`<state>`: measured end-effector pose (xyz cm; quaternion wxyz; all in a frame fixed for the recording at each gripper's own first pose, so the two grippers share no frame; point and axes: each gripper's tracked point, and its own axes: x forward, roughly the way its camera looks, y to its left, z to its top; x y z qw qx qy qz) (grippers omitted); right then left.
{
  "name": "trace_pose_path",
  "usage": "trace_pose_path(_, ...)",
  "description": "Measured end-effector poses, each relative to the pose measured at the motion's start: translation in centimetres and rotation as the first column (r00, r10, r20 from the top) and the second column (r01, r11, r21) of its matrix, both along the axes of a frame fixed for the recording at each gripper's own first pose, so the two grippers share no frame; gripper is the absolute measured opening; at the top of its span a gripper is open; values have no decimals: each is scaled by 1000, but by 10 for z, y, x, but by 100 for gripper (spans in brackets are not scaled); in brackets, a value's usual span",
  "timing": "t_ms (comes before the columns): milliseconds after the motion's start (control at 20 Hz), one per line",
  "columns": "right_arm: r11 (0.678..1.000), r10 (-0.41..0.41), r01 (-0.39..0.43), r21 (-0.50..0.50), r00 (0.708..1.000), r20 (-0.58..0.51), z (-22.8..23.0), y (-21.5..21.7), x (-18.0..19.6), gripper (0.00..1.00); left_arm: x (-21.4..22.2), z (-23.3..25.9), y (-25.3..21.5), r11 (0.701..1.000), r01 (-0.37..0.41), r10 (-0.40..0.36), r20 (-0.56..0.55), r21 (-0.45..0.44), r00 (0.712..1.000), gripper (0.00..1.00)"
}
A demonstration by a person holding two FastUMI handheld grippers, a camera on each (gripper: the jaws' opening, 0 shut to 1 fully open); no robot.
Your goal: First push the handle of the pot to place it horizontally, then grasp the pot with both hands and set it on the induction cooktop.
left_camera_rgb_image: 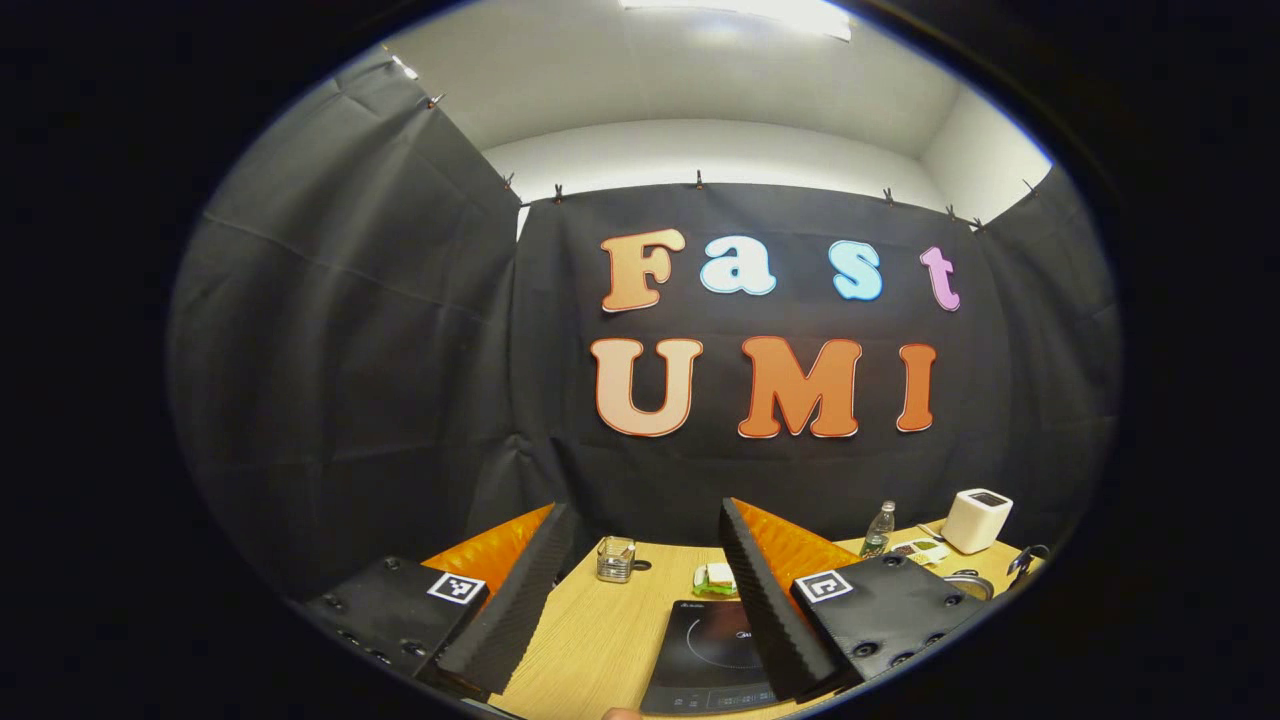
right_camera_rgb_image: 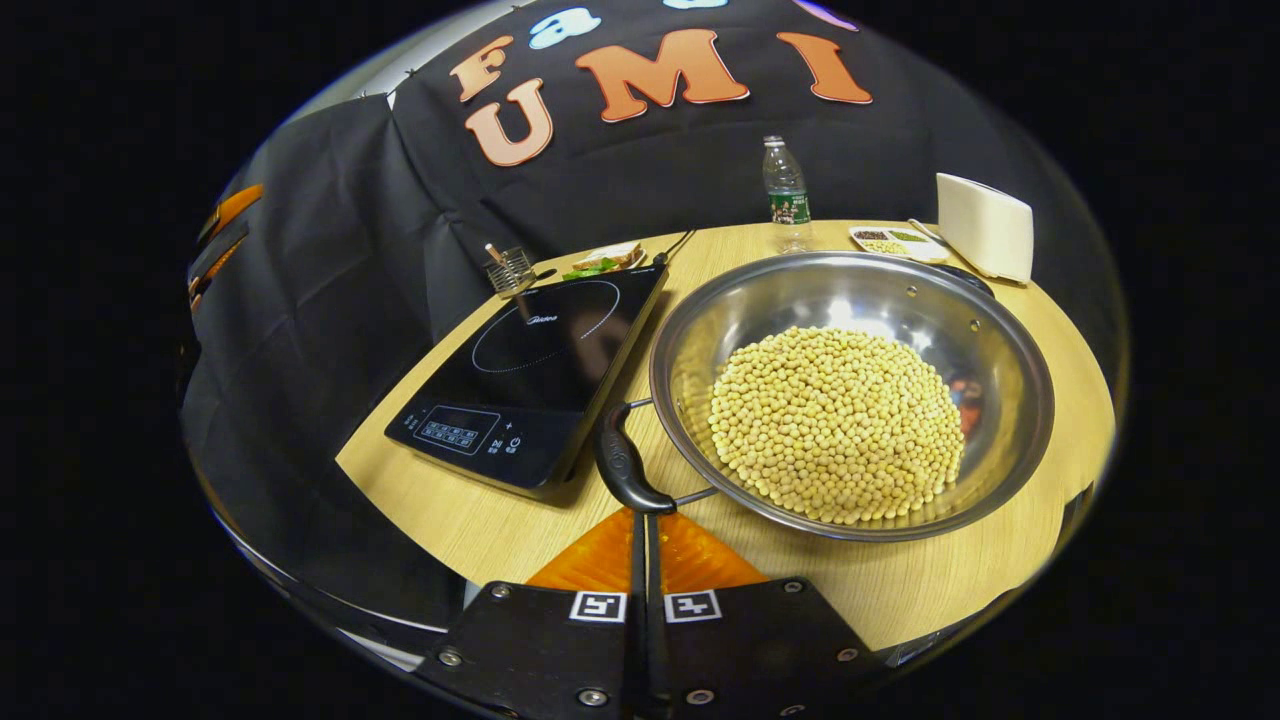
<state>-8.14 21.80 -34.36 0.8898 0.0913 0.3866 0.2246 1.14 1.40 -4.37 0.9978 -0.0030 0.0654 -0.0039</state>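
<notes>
The surface (right_camera_rgb_image: 1060, 400) is pale wood, round-edged in the right gripper view, backed by black cloth.

On it sits the pot (right_camera_rgb_image: 1010, 440), a wide steel bowl heaped with yellow beans (right_camera_rgb_image: 838, 422). It rests directly on the surface, just right of the cooktop (right_camera_rgb_image: 540, 370), not on it. The cooktop is a flat black slab with a ring marked on top and a control strip at its near edge; it also appears in the left gripper view (left_camera_rgb_image: 712, 650), low between that gripper's fingers.

The pot's handle (right_camera_rgb_image: 622, 462) is a dark grip on two wire arms at the rim's near-left side, lying between the cooktop's near corner and the bowl.

The right gripper (right_camera_rgb_image: 640, 535) has its jaws closed together, with nothing between them; its tip is touching or just short of the handle's near end, which I cannot tell apart.

The left gripper (left_camera_rgb_image: 640, 590) hangs above the surface with jaws wide open, holding nothing.

Farther back stand a white box (right_camera_rgb_image: 985, 240), a water bottle (right_camera_rgb_image: 785, 190), a small tray of dark bits (right_camera_rgb_image: 890, 240), a plate of food (right_camera_rgb_image: 603, 260) and a small glass holder (right_camera_rgb_image: 510, 270) near the cooktop's far corner.
</notes>
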Motion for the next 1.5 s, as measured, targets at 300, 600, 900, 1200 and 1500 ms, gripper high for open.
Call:
trace_pose_path(300,1000,-19,19,20,1000,-8,-3,10,15,0,4,-6,10,1000,-18,18,-12,1,1000,97)
trace_pose_path(600,998,-55,55,37,998,-8,-5,22,36,0,9,-11,20,999,-32,32,-20,12,999,97)
trace_pose_path(900,995,-90,90,39,996,0,-9,30,61,0,14,-19,35,998,-53,54,-30,14,998,97)
trace_pose_path(1200,994,-105,105,30,994,14,-11,39,84,0,19,-24,42,998,-63,63,-36,10,997,97)
trace_pose_path(1500,993,-118,117,28,993,25,-10,47,103,0,22,-33,49,998,-61,61,-51,6,997,97)
